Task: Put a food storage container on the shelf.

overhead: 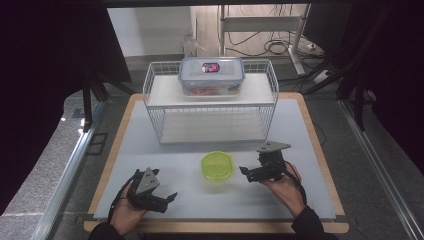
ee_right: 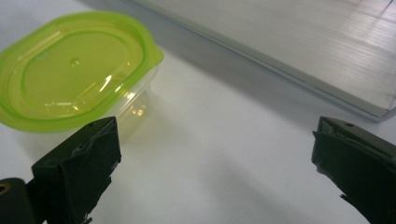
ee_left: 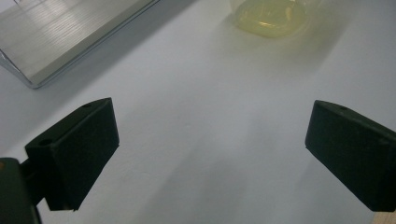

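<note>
The small container with a green lid (overhead: 217,166) is set on the white mat (overhead: 150,150), low in the high view just left of centre-right, in front of the wire rack (overhead: 210,107). The right gripper (overhead: 248,172) is placed just beside it on the container's right, with its jaws pointed left toward it; the left gripper (overhead: 167,199) is placed lower left and well apart from it. The right hand is therefore judged the nearer one.

In the right gripper view the container (ee_right: 74,72) is seen at upper left, beyond and above the left jaw, not between the jaws. The lid is oval, its long axis running from lower left to upper right of that frame. Both grippers are spread wide with nothing held. In the left gripper view the container (ee_left: 271,18) is seen at the top edge, right of centre.
</note>
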Available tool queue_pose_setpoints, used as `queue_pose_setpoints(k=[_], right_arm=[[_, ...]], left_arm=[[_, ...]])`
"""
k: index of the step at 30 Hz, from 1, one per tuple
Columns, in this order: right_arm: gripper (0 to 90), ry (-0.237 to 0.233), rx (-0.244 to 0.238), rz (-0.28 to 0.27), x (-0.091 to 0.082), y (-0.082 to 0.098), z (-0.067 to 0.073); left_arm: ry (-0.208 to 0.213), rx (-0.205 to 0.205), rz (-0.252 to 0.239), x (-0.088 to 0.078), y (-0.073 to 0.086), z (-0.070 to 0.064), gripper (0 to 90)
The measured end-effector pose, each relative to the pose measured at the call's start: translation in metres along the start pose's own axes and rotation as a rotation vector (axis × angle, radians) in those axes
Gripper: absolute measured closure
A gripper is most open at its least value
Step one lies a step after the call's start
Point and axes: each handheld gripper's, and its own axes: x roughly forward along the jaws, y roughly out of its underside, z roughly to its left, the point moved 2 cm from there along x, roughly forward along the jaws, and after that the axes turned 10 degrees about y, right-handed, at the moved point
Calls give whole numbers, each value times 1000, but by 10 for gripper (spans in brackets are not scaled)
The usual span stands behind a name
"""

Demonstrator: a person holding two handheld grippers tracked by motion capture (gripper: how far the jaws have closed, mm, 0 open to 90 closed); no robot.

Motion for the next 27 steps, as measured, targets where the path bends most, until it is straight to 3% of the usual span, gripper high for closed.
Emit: queue_pose_setpoints(k=[5, 17, 20, 24, 27], right_arm=[[19, -49, 73, 16, -3, -6, -1], [354, -200, 220, -10, 4, -19, 2], [437, -227, 255, 19, 9, -18, 3], [503, -309, 347, 62, 17, -17, 2], [538, -317, 353, 79, 23, -17, 5]], left_arm=[[2, 2, 4, 1, 0, 0, 27], [2, -1, 6, 2, 0, 0, 27], [2, -1, 8, 2, 0, 0, 27], [4, 0, 9, 2, 0, 0, 27], [3, 0, 10, 3, 0, -1, 27]])
